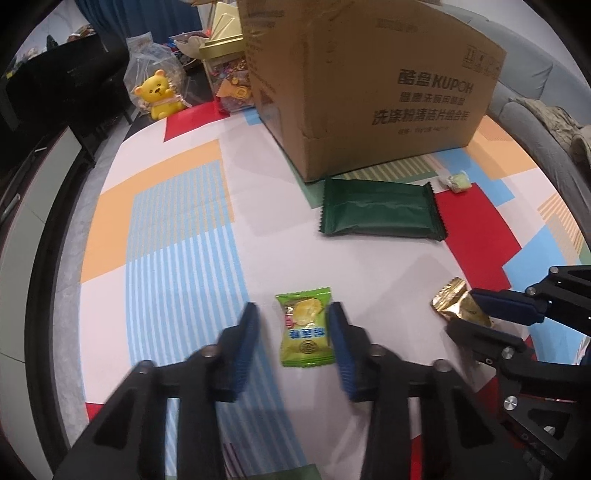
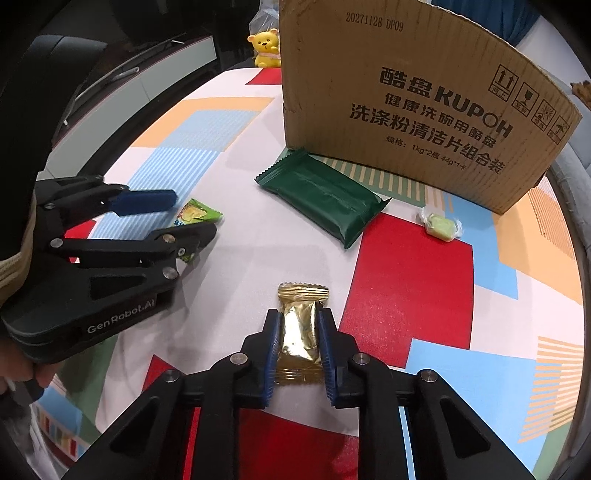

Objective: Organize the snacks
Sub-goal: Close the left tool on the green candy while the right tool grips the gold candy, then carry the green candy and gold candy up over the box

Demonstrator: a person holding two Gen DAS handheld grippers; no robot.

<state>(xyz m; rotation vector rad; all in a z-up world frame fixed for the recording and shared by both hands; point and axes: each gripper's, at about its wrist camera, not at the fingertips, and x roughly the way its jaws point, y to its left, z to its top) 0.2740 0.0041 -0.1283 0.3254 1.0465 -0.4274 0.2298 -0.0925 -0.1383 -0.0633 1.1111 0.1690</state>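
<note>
Gold snack [image 2: 297, 334] sits pinched in your right hand-held gripper [image 2: 297, 350]; your left hand-held gripper [image 1: 293, 343] hugs the green snack [image 1: 305, 329] loosely (both on the table [image 1: 177, 221]). Nothing's boxed yet.

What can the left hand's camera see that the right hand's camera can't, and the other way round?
Only the left wrist view shows a gold tin and a clear plastic bag behind the bear, plus a grey sofa.
Only the right wrist view shows the date stamp on top of the box, and the hand holding the left gripper.
Both show the cardboard box, dark green packet, light green snack, gold snack pinched by the right gripper, small wrapped candy and yellow bear.
</note>
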